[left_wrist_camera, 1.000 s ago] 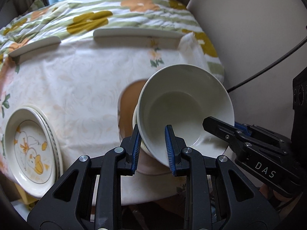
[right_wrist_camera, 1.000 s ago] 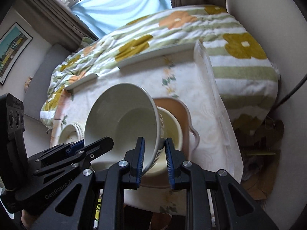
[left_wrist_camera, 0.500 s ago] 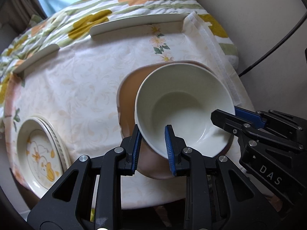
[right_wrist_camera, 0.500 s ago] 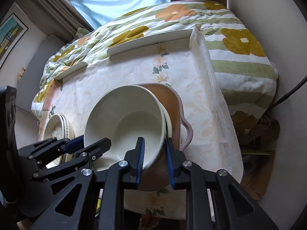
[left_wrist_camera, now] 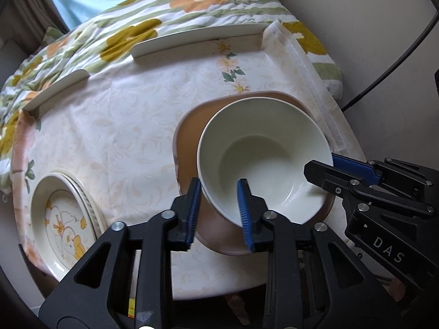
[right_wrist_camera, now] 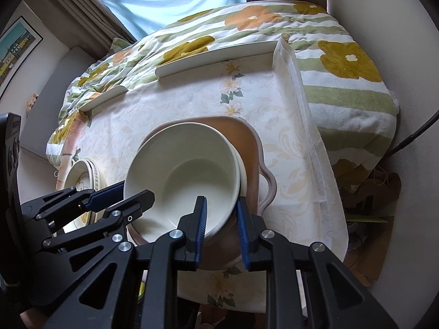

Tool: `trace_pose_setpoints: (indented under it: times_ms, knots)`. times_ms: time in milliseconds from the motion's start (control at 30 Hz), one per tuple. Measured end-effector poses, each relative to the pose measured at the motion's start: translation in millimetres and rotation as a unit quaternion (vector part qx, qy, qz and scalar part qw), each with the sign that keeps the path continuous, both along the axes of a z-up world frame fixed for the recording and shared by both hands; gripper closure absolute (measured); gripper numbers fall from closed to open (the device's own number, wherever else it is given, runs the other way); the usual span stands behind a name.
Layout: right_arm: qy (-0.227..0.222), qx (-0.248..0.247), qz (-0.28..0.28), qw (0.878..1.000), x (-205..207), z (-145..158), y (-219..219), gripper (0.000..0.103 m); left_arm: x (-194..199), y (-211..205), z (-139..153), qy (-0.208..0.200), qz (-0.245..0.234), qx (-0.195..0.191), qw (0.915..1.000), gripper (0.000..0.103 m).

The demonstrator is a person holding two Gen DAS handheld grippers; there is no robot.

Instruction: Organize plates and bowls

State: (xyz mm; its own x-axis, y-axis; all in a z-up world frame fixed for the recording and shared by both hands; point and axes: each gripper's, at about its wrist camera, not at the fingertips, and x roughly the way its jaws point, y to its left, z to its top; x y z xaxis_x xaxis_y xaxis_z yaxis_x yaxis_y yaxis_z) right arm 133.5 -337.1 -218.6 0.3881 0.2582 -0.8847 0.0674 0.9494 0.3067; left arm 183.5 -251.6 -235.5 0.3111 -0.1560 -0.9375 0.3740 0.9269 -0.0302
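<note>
White bowl [left_wrist_camera: 263, 159] sat nested on another bowl in brown tray [left_wrist_camera: 189, 134], left gripper [left_wrist_camera: 218, 205] jaws just easing apart astride its near rim, right gripper [right_wrist_camera: 219, 216] clenched on rim, duck plates [left_wrist_camera: 59, 219] well left.

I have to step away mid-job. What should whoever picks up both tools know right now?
Left tool: straddles the near rim of the cream bowl; its jaws have just been opening and the outer pad stands clear.
Right tool: shut on the bowl's opposite rim.
The bowl sits nested on another bowl, in the brown tray.
The duck plates are stacked at the table's left edge.
Done: bowl lowered onto the stack.
Left: release the right tool, withdraw both.
</note>
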Motion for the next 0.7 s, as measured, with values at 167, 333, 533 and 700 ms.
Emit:
trace_pose_setpoints:
  times_ms: [167,333,533,700]
  knots:
    - [-0.008,0.007,-0.005,1.000,-1.4,5.6,-5.0,0.083,-1.1,6.5,9.0,-0.015,0.014,-0.009,0.9997,0.038]
    - [-0.023,0.011,-0.007,1.000,-4.0,18.5,-11.0,0.083,-3.6,16.1,21.3,-0.028,0.028,-0.015,0.9991,0.038]
    - [-0.053,0.002,0.019,0.998,-21.9,49.4,-18.4,0.083,-20.9,40.3,52.2,-0.061,0.030,-0.022,0.9975,0.037]
    - [-0.065,-0.024,0.043,0.997,-37.0,65.4,-24.8,0.006,-30.4,57.0,70.6,-0.079,0.004,-0.005,0.9969,0.000]
